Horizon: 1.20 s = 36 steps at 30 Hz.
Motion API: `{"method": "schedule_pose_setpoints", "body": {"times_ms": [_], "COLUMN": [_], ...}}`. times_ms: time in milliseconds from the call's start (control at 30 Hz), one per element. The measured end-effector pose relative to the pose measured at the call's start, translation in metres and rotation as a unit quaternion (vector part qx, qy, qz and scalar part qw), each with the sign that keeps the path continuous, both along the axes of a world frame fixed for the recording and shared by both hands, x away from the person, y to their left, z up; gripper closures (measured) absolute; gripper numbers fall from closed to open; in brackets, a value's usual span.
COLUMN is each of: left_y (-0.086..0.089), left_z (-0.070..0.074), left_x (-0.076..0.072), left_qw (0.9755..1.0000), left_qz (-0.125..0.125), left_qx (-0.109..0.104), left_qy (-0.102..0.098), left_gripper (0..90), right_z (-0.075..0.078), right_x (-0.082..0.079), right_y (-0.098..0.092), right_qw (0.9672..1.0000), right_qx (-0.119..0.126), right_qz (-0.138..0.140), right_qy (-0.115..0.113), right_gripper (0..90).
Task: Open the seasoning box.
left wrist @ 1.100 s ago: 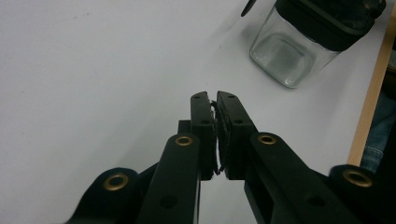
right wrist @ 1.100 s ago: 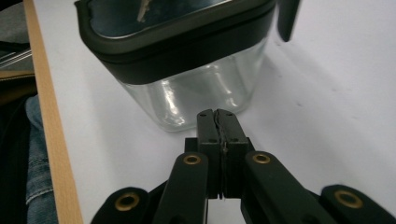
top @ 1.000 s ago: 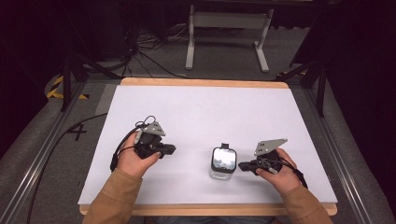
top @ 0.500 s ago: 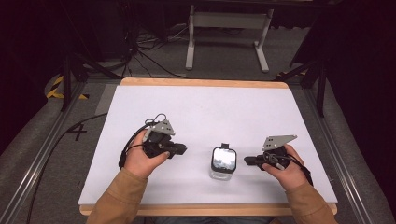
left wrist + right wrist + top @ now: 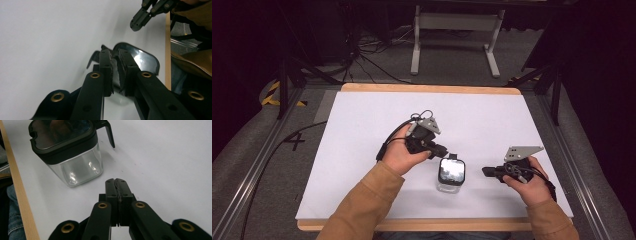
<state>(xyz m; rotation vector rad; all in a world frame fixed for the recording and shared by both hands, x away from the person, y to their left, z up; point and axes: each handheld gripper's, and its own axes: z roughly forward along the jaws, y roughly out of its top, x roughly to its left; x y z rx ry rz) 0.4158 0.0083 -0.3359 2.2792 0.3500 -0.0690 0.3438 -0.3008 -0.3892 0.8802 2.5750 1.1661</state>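
Black left gripper [image 5: 446,151] jaws near-closed at jar [image 5: 450,175]; right gripper [image 5: 488,171] jaws closed, apart.

Tan sleeves [image 5: 362,205] — black grippers, brass screws [image 5: 102,205], grey three-cornered plates [image 5: 523,150].

White table top [image 5: 362,130] with a wooden edge [image 5: 427,88] stretching ahead of both grippers, grey carpet floor [image 5: 257,150] lying beyond, cables [image 5: 367,45] trailing, white stand [image 5: 457,25] standing farther off, darkness surrounding.

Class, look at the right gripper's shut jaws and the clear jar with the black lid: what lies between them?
Nothing but bare white table: the right gripper view shows an empty stretch between the right gripper and the jar.
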Motion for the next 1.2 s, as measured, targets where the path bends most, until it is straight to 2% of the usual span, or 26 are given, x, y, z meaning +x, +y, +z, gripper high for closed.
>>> {"method": "schedule_pose_setpoints", "body": {"times_ms": [67, 167, 333, 500, 733, 1200], "left_y": [-0.008, -0.016, -0.023, -0.025, -0.027, -0.029], "left_z": [-0.003, -0.009, -0.019, -0.022, -0.022, -0.021], "left_x": [0.007, 0.017, 0.025, 0.026, 0.028, 0.031], "left_qw": [1.0, 0.9998, 0.9996, 0.9994, 0.9987, 0.9982], "left_qz": [-0.002, -0.007, -0.011, -0.017, -0.026, -0.022], "left_qx": [0.002, -0.007, 0.005, 0.007, 0.006, 0.017], "left_qy": [0.003, 0.018, 0.025, 0.031, 0.042, 0.054], "left_gripper": [83.5, 84.9, 84.1, 83.9, 89.3, 89.9], "right_z": [0.001, 0.0, 0.0, -0.002, -0.002, -0.001], "right_x": [-0.002, -0.004, -0.007, -0.009, -0.009, -0.011], "right_y": [-0.004, -0.007, -0.012, -0.013, -0.012, -0.004], "right_qw": [1.0, 1.0, 0.9999, 0.9998, 0.9999, 1.0], "right_qx": [0.004, 0.006, 0.009, 0.011, 0.01, 0.007], "right_qz": [-0.004, -0.007, -0.012, -0.015, -0.013, 0.0], "right_qy": [0.0, 0.0, 0.002, 0.003, 0.004, -0.001], "right_gripper": [89.6, 89.5, 89.5, 89.5, 89.4, 89.4]}}
